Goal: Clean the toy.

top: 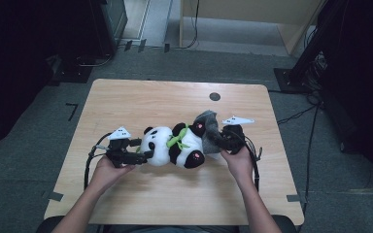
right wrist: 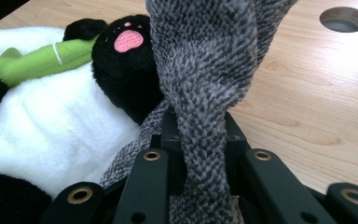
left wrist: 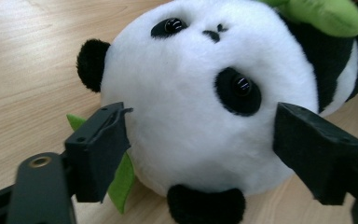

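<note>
1. While the left tool (left wrist: 200, 154) is sitting spread on either side of the panda's (top: 172, 145) head, it is gripping nothing; the right tool (right wrist: 205, 154) is pinching the grey cloth (right wrist: 205, 70).
2. Judging the step: closing gently on the head would be steadying the toy.
3. The panda is lying mid-table (top: 126, 97), long axis left-right, head toward the left tool.

Panda (left wrist: 200, 107): soft plush, fluffy white and black pile, glossy bead eyes; matt green felt-like leaf (left wrist: 121, 179) beside left gripper (left wrist: 214, 154) jaw. Grey cloth (right wrist: 205, 79) pinched in right gripper (right wrist: 203, 154): nubby, rough knit. Gripper jaws matt black plastic, brass-looking rivets behind them. Table (top: 126, 102) under both: smooth light wood-grain, slight sheen.
</note>
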Demonstrator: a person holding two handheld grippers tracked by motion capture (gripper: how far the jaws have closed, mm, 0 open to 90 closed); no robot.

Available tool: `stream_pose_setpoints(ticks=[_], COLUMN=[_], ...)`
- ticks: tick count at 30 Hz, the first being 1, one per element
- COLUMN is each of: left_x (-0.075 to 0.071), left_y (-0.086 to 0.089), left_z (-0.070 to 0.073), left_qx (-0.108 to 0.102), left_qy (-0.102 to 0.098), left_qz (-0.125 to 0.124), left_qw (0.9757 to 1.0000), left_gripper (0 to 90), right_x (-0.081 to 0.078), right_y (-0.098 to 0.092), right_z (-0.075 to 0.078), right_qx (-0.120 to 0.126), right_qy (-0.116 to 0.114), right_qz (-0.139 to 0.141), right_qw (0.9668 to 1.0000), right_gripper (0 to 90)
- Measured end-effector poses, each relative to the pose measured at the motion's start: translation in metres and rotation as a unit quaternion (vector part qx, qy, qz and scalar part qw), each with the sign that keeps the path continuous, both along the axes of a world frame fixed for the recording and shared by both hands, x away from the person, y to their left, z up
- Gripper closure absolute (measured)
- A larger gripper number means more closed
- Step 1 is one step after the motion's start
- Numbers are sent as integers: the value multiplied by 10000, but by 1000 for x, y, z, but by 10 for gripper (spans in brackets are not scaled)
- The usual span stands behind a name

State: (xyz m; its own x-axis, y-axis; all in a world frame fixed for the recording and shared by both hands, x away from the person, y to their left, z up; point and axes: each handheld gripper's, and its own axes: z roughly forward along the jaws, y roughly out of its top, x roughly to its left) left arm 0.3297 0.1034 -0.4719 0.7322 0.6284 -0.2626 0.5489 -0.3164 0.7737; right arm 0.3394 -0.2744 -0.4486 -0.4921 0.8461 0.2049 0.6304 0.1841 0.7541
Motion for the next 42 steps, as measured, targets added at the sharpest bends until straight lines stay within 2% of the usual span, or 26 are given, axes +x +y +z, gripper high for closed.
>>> stream_pose_setpoints(ticks=[2, 4, 7, 11, 13, 17, 19, 21, 25, 30, 34, 38, 42], left_x=[2, 4, 6, 9, 11, 15, 15, 14, 13, 13, 12, 10, 9], left_y=[-2, -4, -4, -4, -5, -4, -2, -1, -1, -1, -2, -2, -3], left_z=[-6, -11, -14, -19, -25, -28, -28, -26, -23, -22, -21, -20, -19], left_qx=[17, 30, -77, -188, -256, -347, -391, -326, -262, -247, -195, -162, -119], left_qy=[-3, 21, 65, 7, 128, 200, 275, 263, 342, 350, 342, 290, 276], left_qz=[-59, -50, -165, -333, -457, -474, -485, -445, -378, -368, -351, -337, -309], left_qw=[10000, 10000, 9998, 9993, 9985, 9981, 9977, 9981, 9984, 9984, 9986, 9989, 9991], left_gripper=[121, 24, 19, 2, 0, 0, 49, 131, 209, 208, 204, 204, 205], right_x=[0, 0, 0, 1, 1, 1, 2, 3, 3, 1, 0, -3, -6], right_y=[1, 2, 2, 5, 6, 8, 7, 6, 2, -5, -10, -18, -24], right_z=[0, -1, -1, -2, -3, -3, -3, -4, -2, 3, 11, 24, 41], right_qx=[-18, -36, -40, -82, -88, -109, -71, -14, 120, 133, 29, 68, 159], right_qy=[21, -2, -27, -17, -12, 2, 11, 68, 164, 138, 94, 4, -120], right_qz=[9, 26, 30, 56, 70, 63, 46, -7, -55, -88, -154, -253, -238], right_qw=[10000, 10000, 10000, 9999, 9999, 9999, 10000, 10000, 9998, 9998, 9998, 9997, 9995], right_gripper=[780, 780, 780, 780, 781, 780, 778, 774, 773, 777, 773, 772, 764])
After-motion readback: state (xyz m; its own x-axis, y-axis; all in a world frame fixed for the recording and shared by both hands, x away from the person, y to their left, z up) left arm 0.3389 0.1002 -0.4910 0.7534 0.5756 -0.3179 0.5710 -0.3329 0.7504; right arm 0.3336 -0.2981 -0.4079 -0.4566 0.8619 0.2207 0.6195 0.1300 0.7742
